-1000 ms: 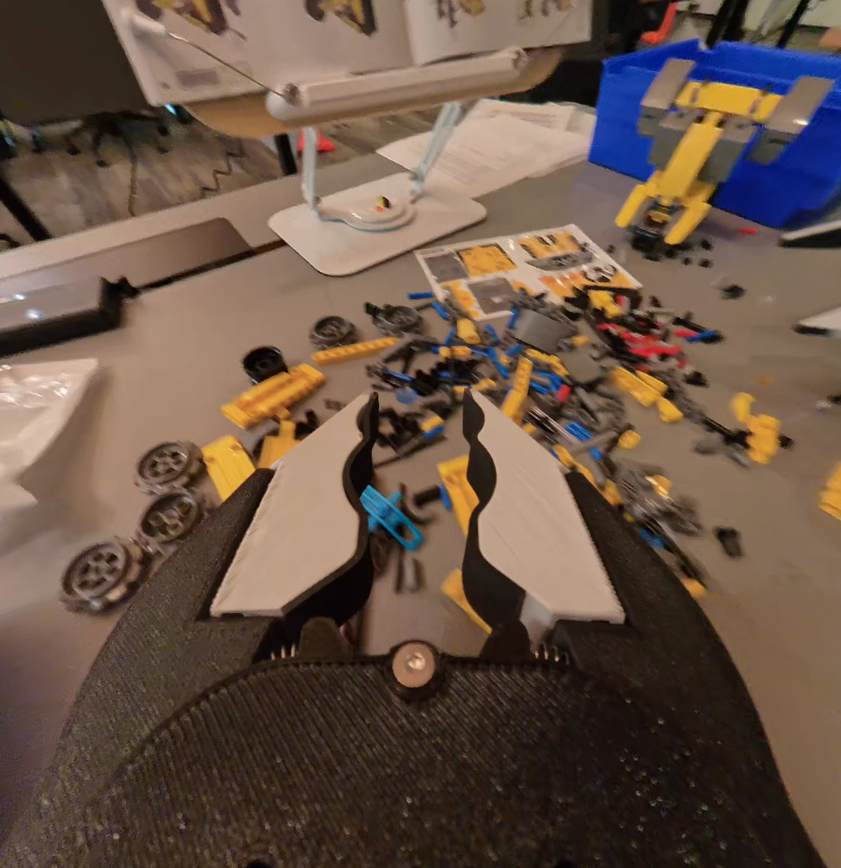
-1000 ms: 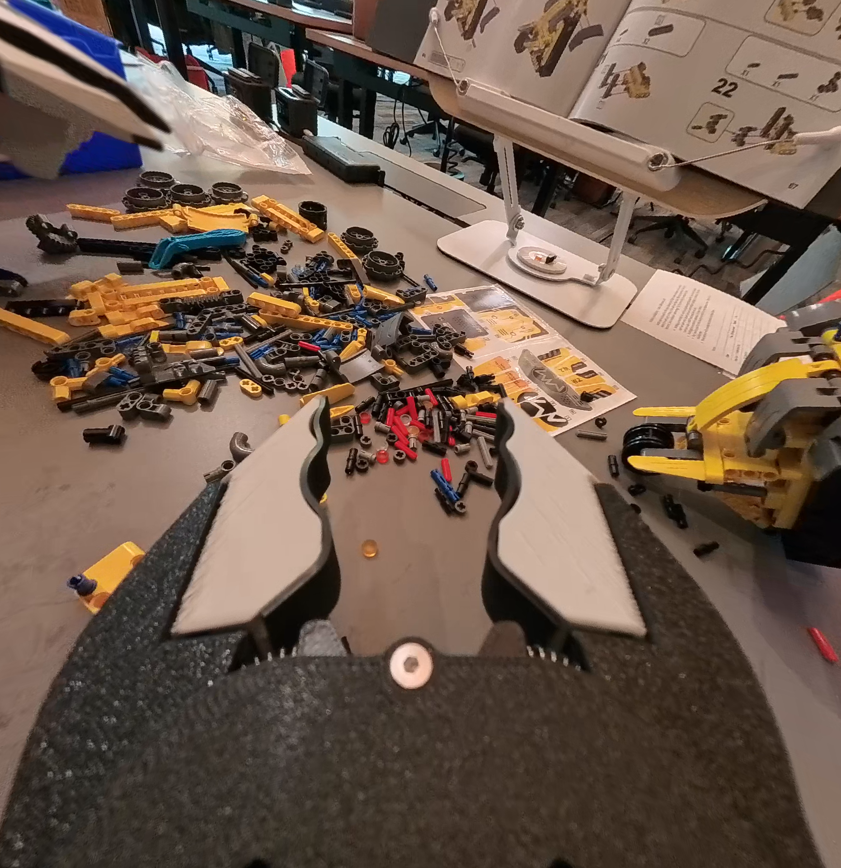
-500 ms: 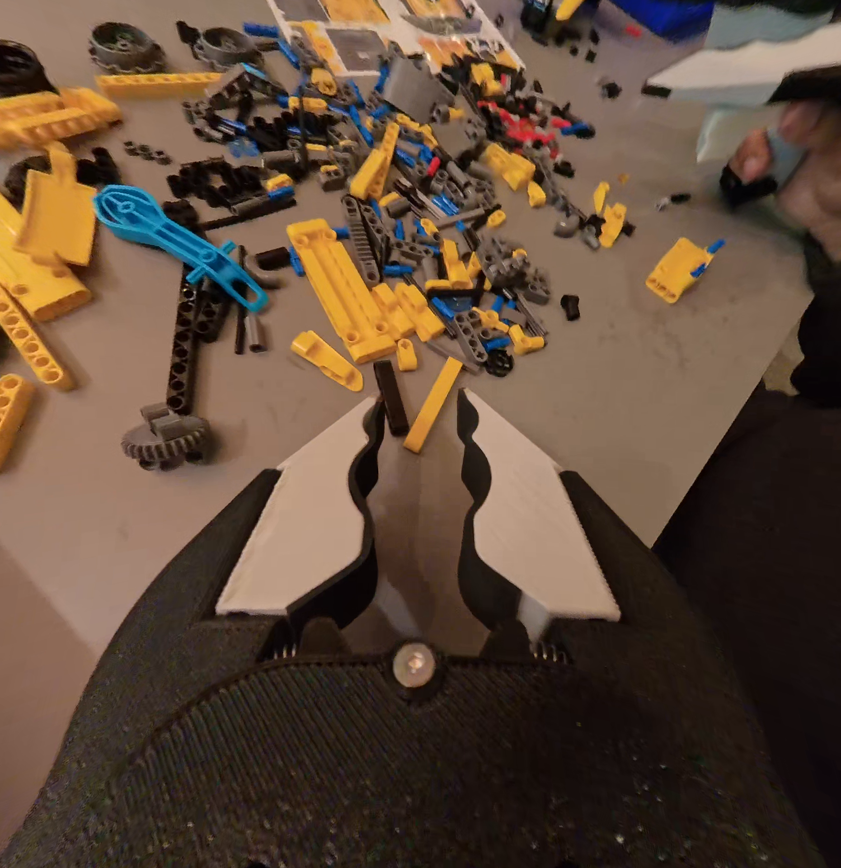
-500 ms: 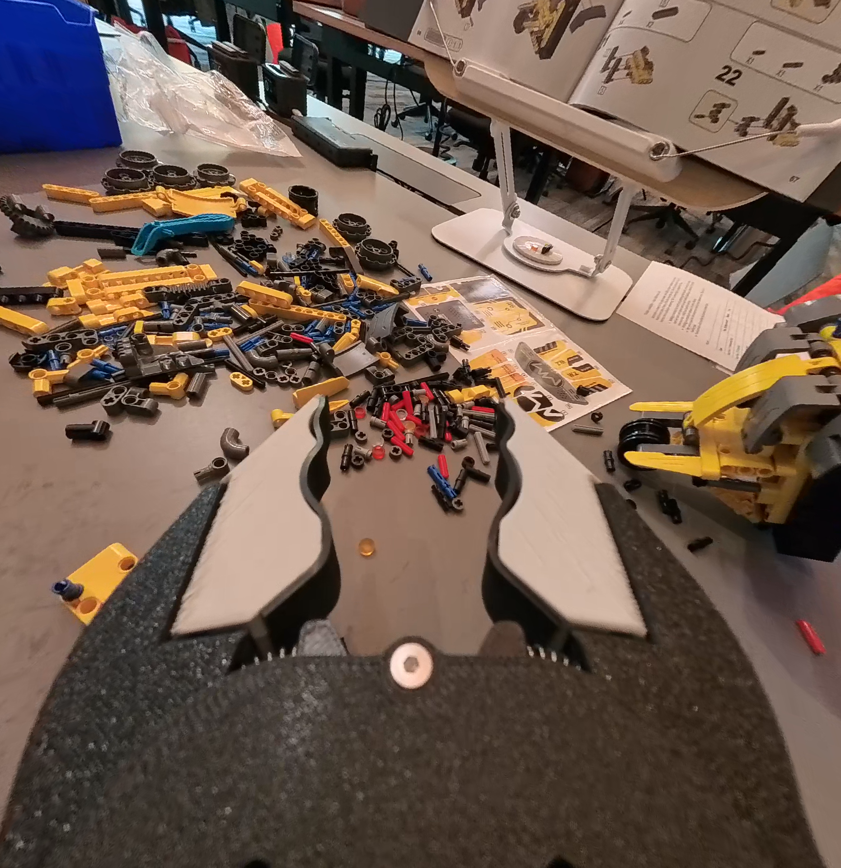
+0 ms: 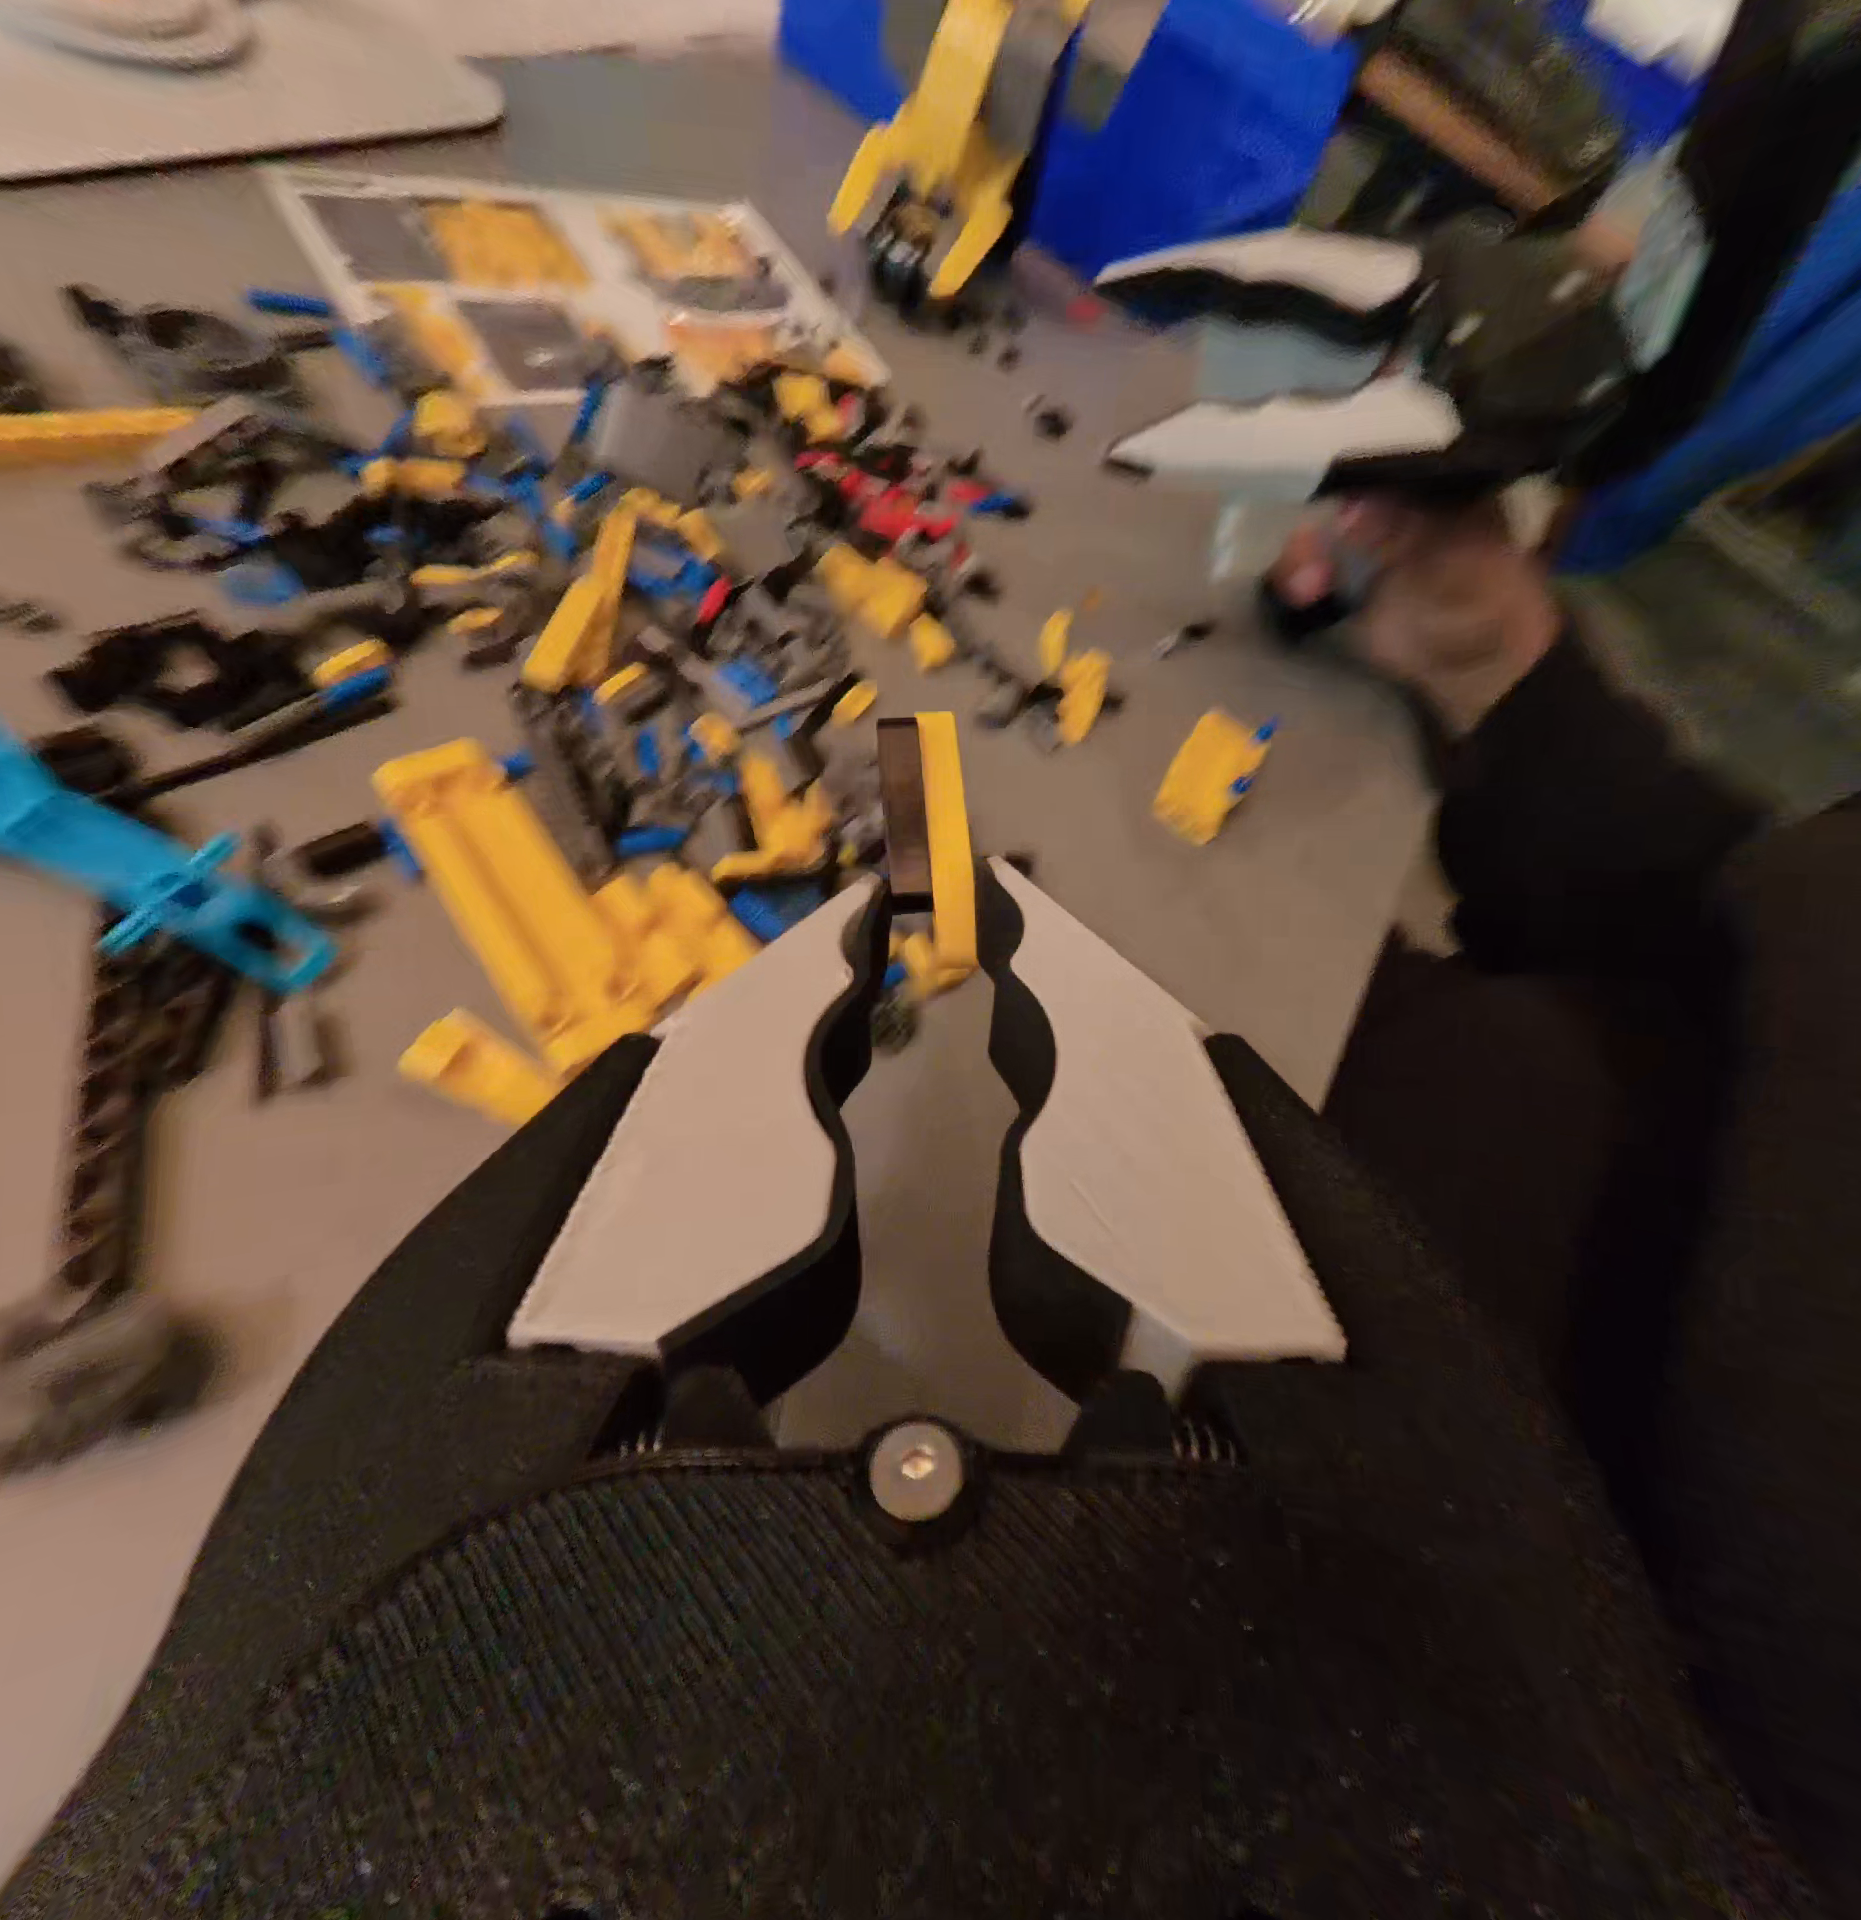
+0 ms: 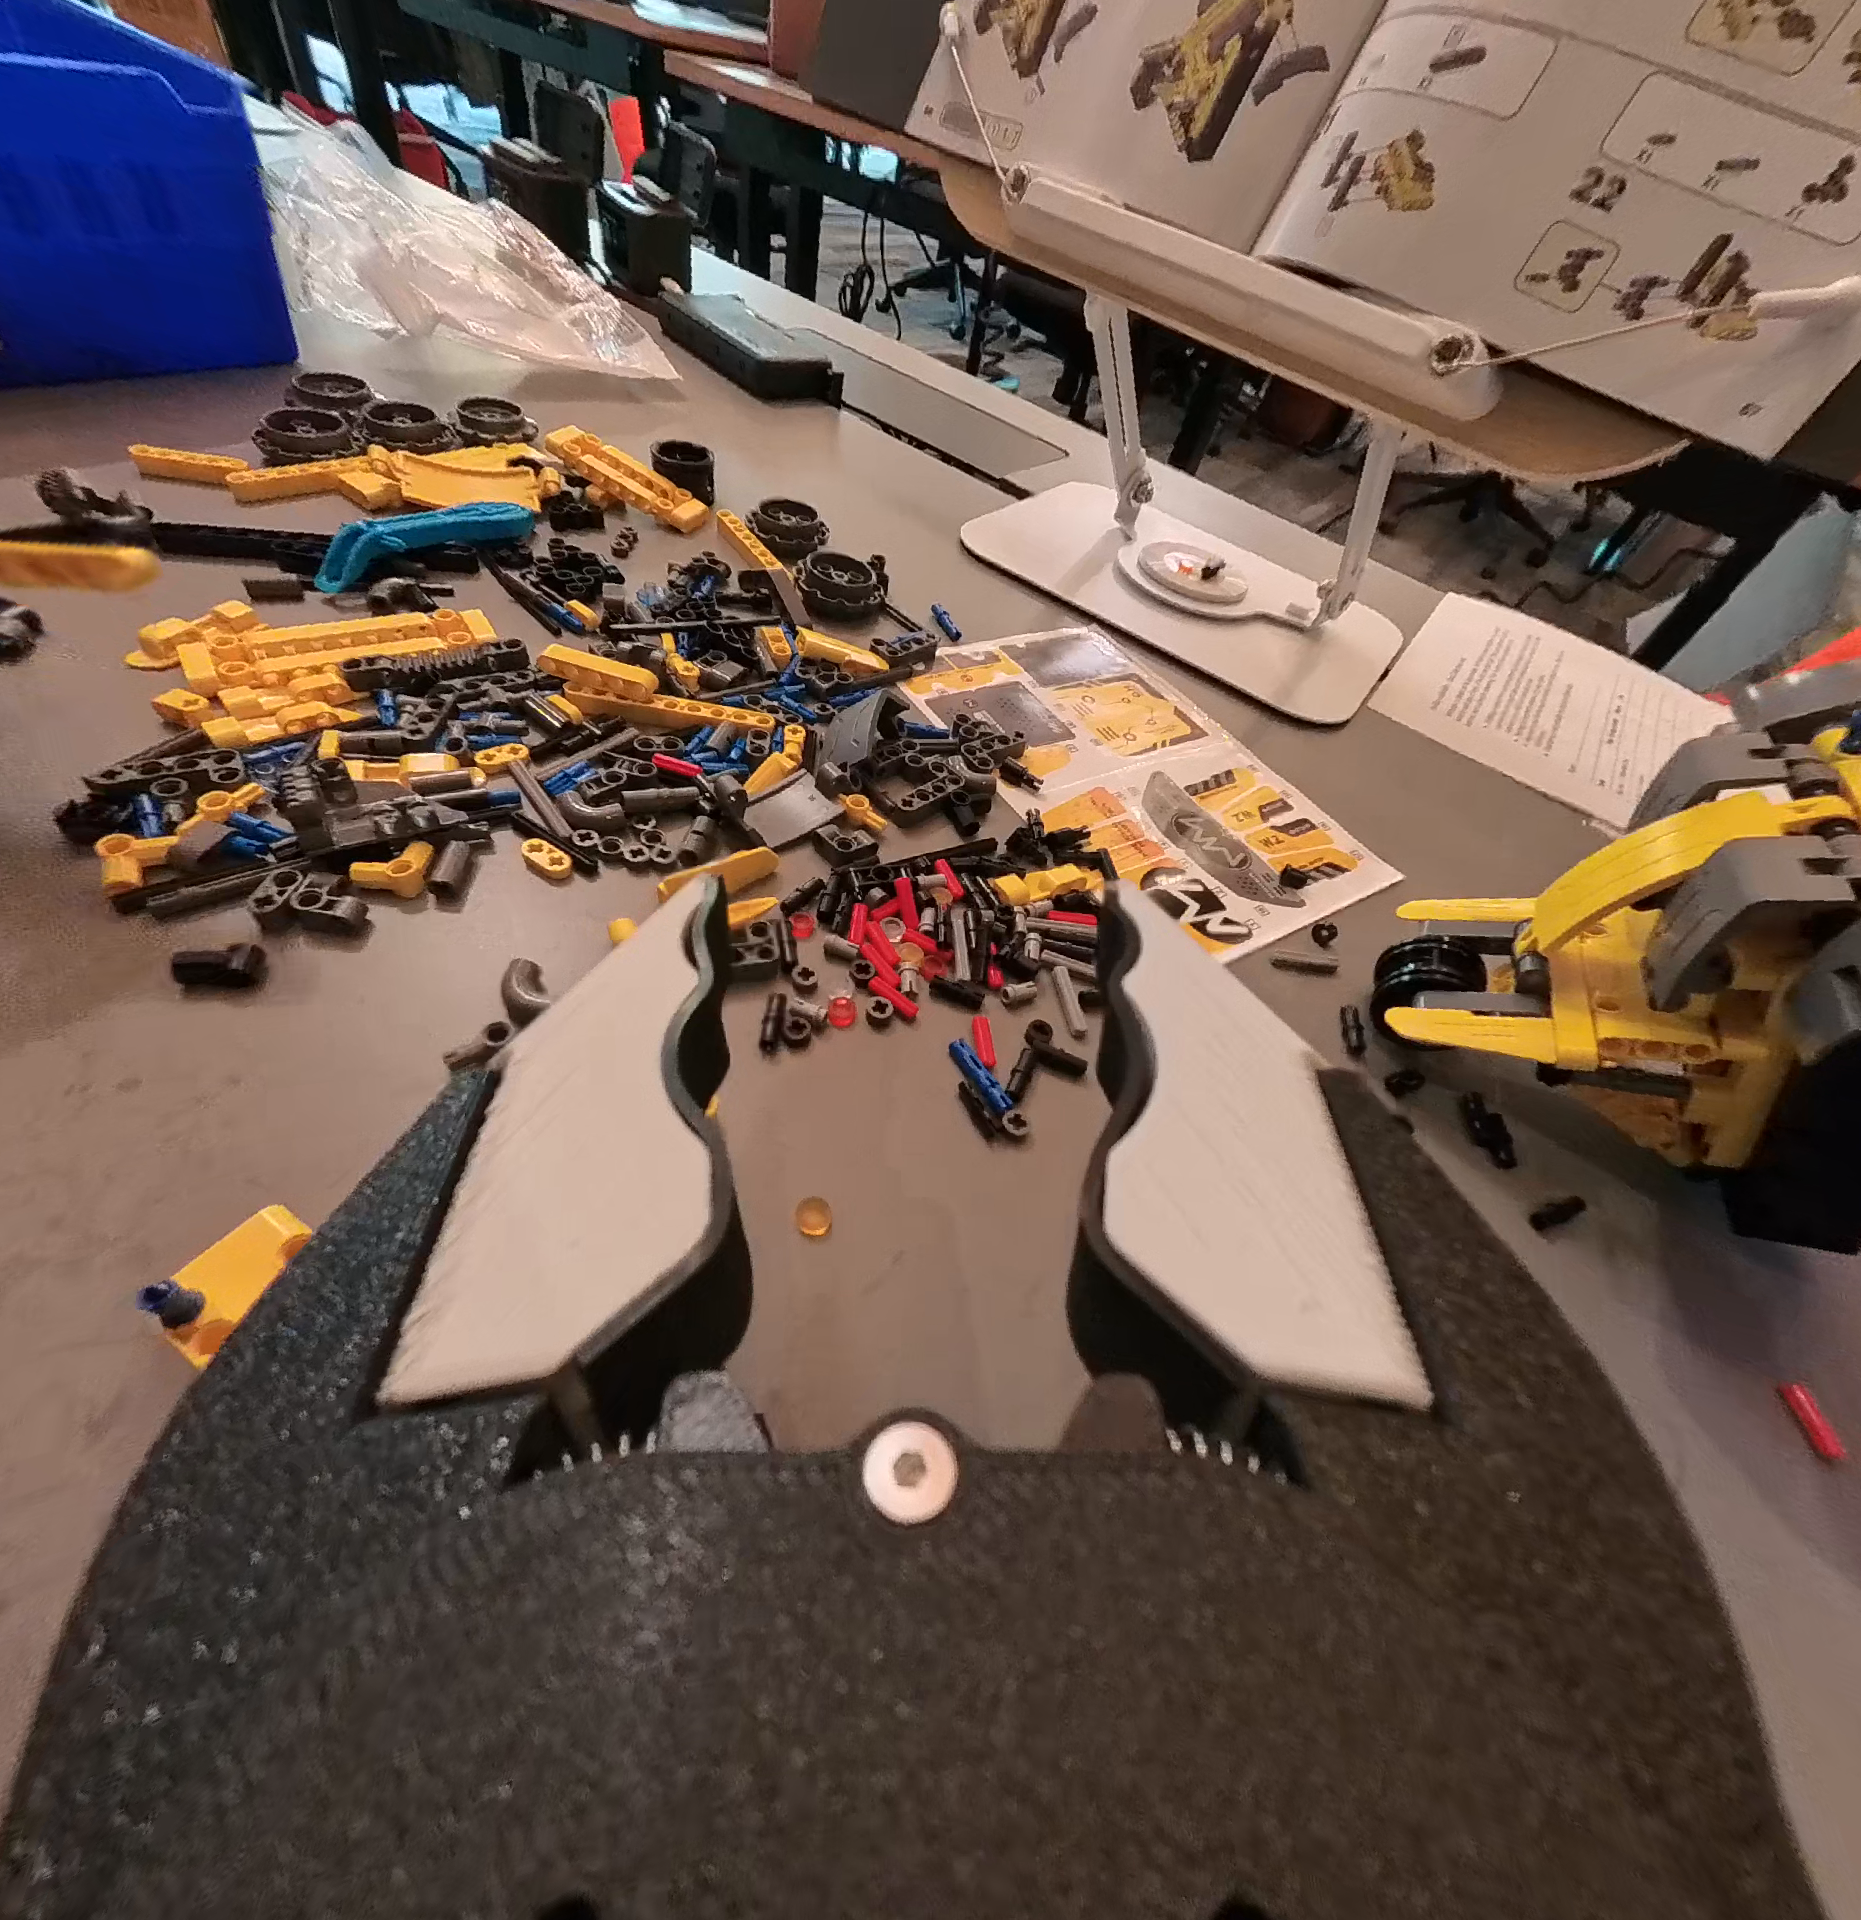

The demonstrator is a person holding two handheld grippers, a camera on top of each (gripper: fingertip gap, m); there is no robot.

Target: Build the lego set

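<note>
My left gripper (image 5: 934, 883) is shut on a long yellow beam (image 5: 949, 821) with a black piece (image 5: 905, 810) beside it, and holds them above the near table edge. The picture is blurred. Loose yellow, black, blue and red lego parts (image 6: 593, 727) are spread over the grey table (image 6: 178, 1091). My right gripper (image 6: 910, 899) is open and empty, low over a heap of small red and black pins (image 6: 936, 956). It also shows in the left wrist view (image 5: 1269, 364). The partly built yellow and grey model (image 6: 1684, 966) stands to its right.
An instruction booklet (image 6: 1425, 156) rests on a white stand (image 6: 1196, 613) at the back. A sticker sheet (image 6: 1144, 790), a blue bin (image 6: 105, 208), a clear plastic bag (image 6: 438, 260) and a paper sheet (image 6: 1549, 707) lie around. A yellow panel with blue pins (image 6: 230, 1278) lies near the front edge.
My left gripper has closed on the yellow beam and black piece, lifted them off the table and swung toward the model. The right gripper has barely moved.
</note>
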